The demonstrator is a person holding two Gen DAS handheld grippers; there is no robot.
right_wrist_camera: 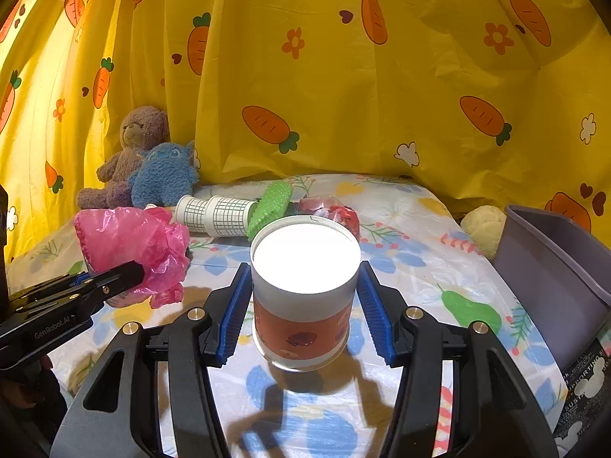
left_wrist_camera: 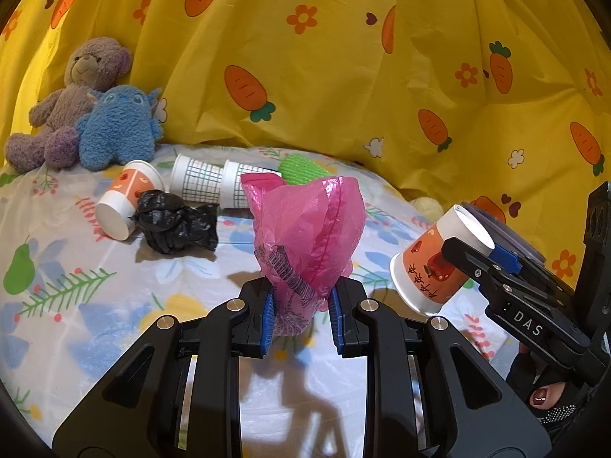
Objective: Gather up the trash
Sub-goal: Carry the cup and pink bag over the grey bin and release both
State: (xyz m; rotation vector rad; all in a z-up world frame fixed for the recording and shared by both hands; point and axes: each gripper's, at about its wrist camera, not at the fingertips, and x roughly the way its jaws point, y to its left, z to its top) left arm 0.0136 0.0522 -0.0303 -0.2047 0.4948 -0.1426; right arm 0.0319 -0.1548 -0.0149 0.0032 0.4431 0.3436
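Observation:
My left gripper [left_wrist_camera: 301,313] is shut on a crumpled pink plastic bag [left_wrist_camera: 305,236], held above the table; the bag also shows in the right wrist view [right_wrist_camera: 133,244]. My right gripper [right_wrist_camera: 303,301] is shut on an orange-and-white paper cup [right_wrist_camera: 303,301], tilted and lifted off the table; the cup shows in the left wrist view [left_wrist_camera: 431,263] too. A grey bin [right_wrist_camera: 553,267] stands at the right. On the table lie a crumpled black bag [left_wrist_camera: 175,225], another orange paper cup [left_wrist_camera: 126,198] and two nested grid-pattern cups [left_wrist_camera: 214,183].
A brown teddy bear [left_wrist_camera: 72,99] and a blue plush toy [left_wrist_camera: 118,126] sit at the back left against a yellow carrot-print curtain. A green spiky object [right_wrist_camera: 269,206], a red wrapper [right_wrist_camera: 336,213] and a cream plush [right_wrist_camera: 483,229] lie on the floral tablecloth.

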